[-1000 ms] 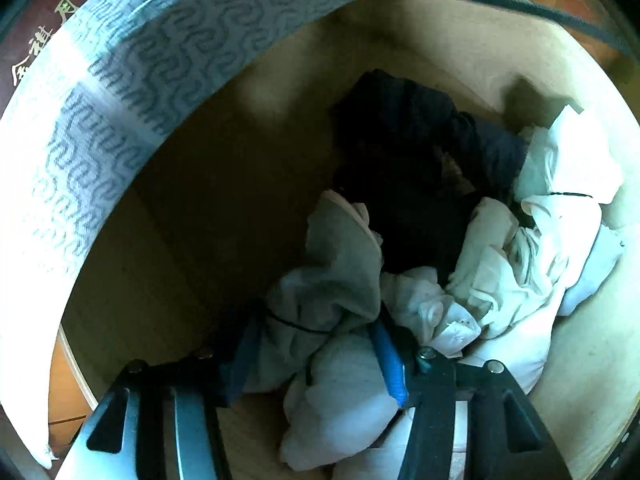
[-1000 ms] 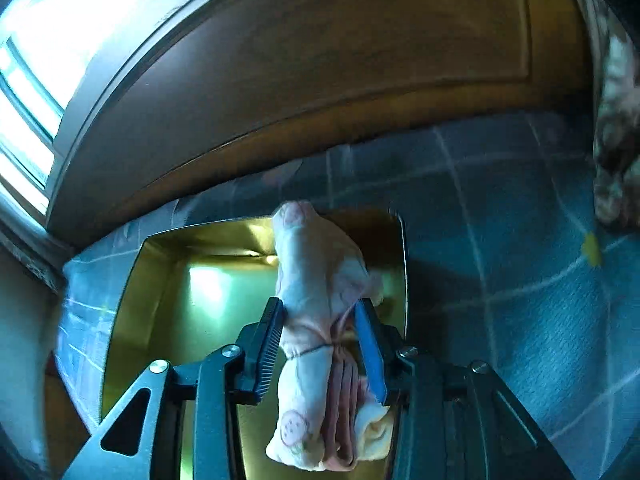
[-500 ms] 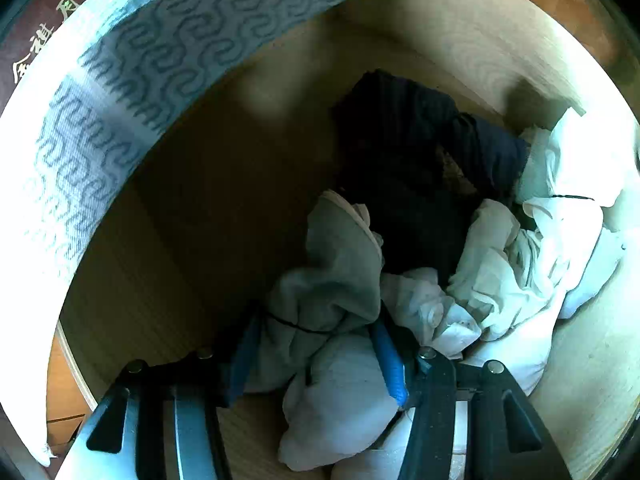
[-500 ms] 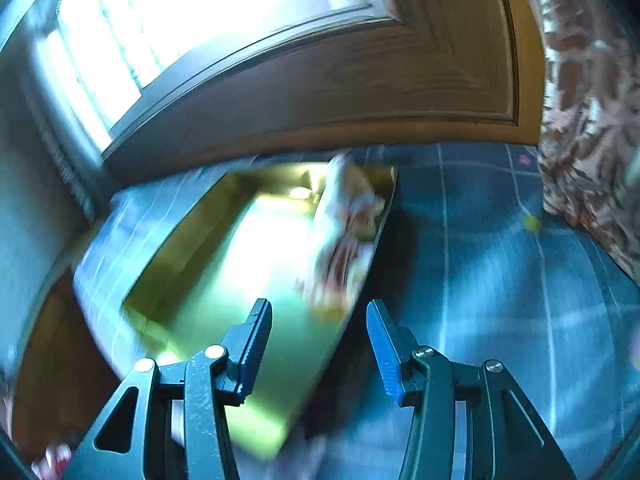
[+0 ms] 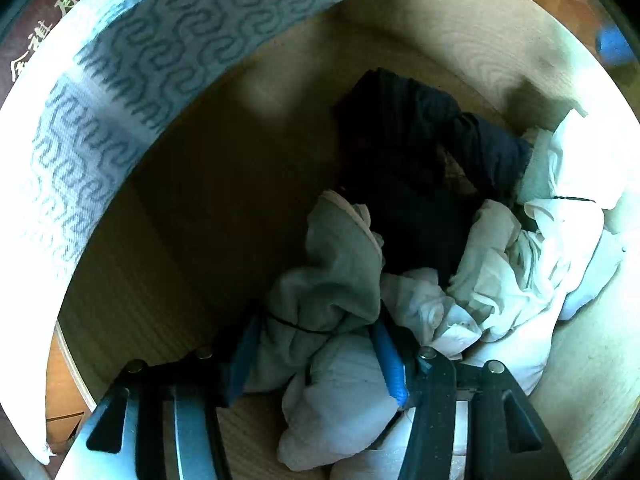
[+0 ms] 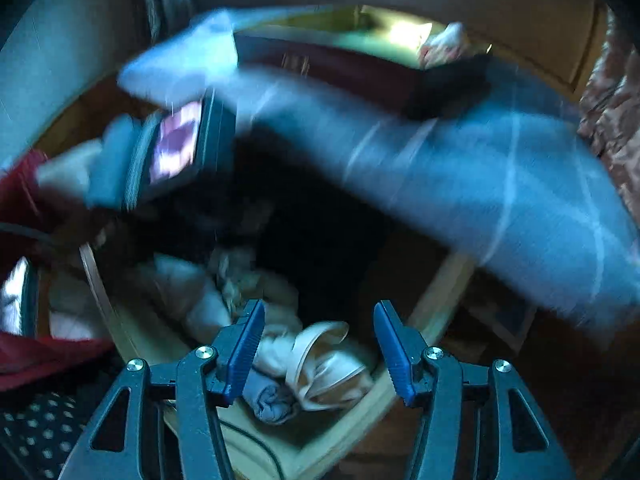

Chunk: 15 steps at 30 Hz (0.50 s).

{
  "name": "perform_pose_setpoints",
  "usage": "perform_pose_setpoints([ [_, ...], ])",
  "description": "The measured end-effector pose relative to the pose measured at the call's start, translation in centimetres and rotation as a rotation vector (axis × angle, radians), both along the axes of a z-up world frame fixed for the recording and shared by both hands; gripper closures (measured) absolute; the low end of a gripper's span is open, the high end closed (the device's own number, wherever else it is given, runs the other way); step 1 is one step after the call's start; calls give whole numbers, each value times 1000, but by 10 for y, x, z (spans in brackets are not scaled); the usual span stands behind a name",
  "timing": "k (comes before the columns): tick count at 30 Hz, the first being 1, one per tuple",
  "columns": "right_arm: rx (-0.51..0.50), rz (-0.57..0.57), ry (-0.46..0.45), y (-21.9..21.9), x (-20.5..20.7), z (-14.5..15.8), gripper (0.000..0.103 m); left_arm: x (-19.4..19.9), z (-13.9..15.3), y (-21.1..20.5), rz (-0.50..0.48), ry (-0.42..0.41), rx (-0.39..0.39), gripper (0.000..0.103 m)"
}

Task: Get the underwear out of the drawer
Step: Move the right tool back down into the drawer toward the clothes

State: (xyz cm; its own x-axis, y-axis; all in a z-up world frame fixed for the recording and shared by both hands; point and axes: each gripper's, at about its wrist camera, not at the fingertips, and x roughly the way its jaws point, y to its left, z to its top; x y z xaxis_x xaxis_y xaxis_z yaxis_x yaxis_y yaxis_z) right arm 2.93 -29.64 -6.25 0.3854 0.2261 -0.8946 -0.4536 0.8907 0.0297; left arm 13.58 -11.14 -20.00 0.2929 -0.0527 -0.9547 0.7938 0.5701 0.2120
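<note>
Left wrist view looks steeply down into an open wooden drawer, where the left gripper has its blue pads closed against the two sides of a pale grey-white bundle of underwear, tied round the middle with a thin dark band. That bundle lies in the middle of the drawer floor, at the near end of a heap. Beside it, toward the drawer's right wall, sit more white bundles, one also tied with a dark band, and behind them, toward the back wall, lies a dark garment. The left part of the drawer floor is bare wood in shadow. Above the drawer's left edge hangs a pale cloth with a blue scroll pattern.

Right wrist view is heavily smeared by motion. The right gripper is above a corner of the drawer, its jaws spreading apart with nothing pressed between the blue pads. Below the gap lie light rolled garments and a small grey-blue roll. A blue checked cloth covers the surface above the drawer, and on it stands a dark box with what may be a pink-and-white bundle inside. A red sleeve shows at the left edge.
</note>
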Motion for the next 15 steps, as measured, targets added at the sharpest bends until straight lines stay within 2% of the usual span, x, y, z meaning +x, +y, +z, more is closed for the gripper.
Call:
perform_pose_setpoints([
  [5,-133,-8,30,19,3,-45,45,-1,-1,-2,16,-5,3,48],
  [8,-163,-11,64,25,8,-64,44,-1,-2,-2,28,-8,-3,52],
  [12,-185,-9,53,31,11,-71,41,-4,0,3,45,-27,-23,61],
  [15,-186,-12,50,32,13,-73,39,-9,2,5,62,-74,-52,62],
])
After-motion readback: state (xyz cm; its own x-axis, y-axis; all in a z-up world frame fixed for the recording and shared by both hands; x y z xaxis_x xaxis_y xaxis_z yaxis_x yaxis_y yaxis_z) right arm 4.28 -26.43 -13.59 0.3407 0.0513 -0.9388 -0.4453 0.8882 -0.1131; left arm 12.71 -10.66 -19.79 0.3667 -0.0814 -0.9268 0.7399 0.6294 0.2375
